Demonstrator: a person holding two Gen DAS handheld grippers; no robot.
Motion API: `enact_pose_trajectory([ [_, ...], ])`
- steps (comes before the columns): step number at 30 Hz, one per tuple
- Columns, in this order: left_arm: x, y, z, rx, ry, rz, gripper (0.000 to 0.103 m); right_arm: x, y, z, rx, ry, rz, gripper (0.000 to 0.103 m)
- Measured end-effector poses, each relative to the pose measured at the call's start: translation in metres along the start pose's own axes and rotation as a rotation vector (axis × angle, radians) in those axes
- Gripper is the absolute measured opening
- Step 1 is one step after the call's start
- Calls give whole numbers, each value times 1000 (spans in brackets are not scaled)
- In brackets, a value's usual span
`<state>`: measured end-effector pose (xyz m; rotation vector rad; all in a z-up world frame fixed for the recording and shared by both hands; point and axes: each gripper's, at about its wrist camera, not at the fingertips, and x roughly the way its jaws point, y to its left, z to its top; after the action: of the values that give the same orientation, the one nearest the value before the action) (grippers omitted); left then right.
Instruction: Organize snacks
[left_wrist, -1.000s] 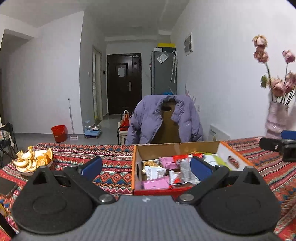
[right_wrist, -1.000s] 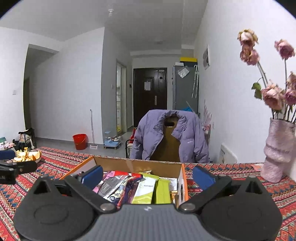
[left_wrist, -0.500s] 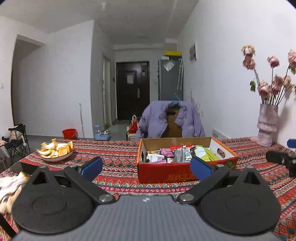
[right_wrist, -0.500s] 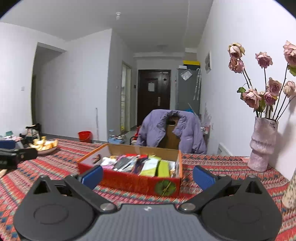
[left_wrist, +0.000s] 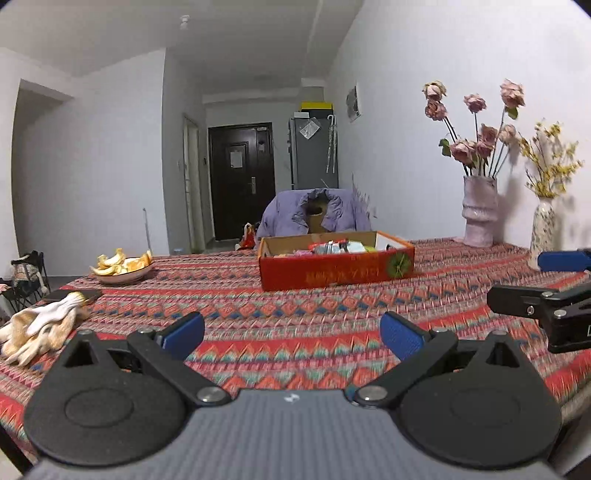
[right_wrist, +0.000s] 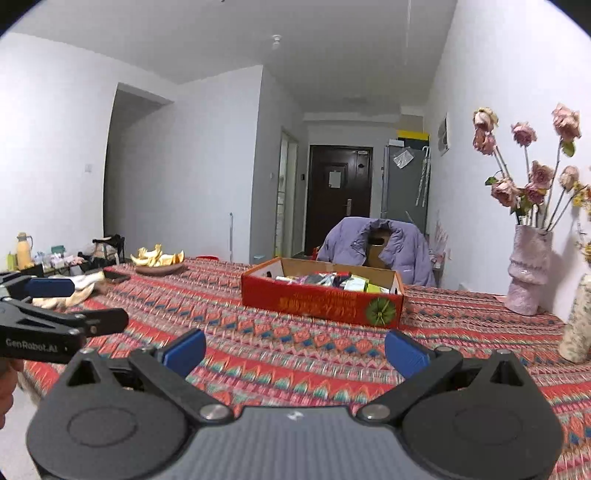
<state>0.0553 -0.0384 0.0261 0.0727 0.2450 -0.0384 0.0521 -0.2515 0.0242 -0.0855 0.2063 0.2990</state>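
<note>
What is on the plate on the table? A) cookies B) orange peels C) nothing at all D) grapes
B: the plate on the striped tablecloth holds a pile of curled orange peels, yellow and orange, left of the red snack box; the right wrist view shows the same pile.
</note>
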Motion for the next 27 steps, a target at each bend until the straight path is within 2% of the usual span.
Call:
enact_pose_trajectory([
  [3,-22,2,-18,15,7,4,103,-27,19,-16,4,-28,1,103],
  [7,-40,12,-41,13,41,38,103,-45,33,-37,31,-1,28,103],
  [12,-43,25,-45,-1,25,104,103,-47,38,-47,1,20,-31,103],
  [18,-42,31,-43,-27,36,78,103,-46,30,-48,57,18,-30,103],
  [23,-42,29,-44,-15,39,70,103,-45,31,-49,34,20,-62,103],
  [27,-42,30,-44,-15,43,66,103,-46,29,-49,43,16,-52,103],
])
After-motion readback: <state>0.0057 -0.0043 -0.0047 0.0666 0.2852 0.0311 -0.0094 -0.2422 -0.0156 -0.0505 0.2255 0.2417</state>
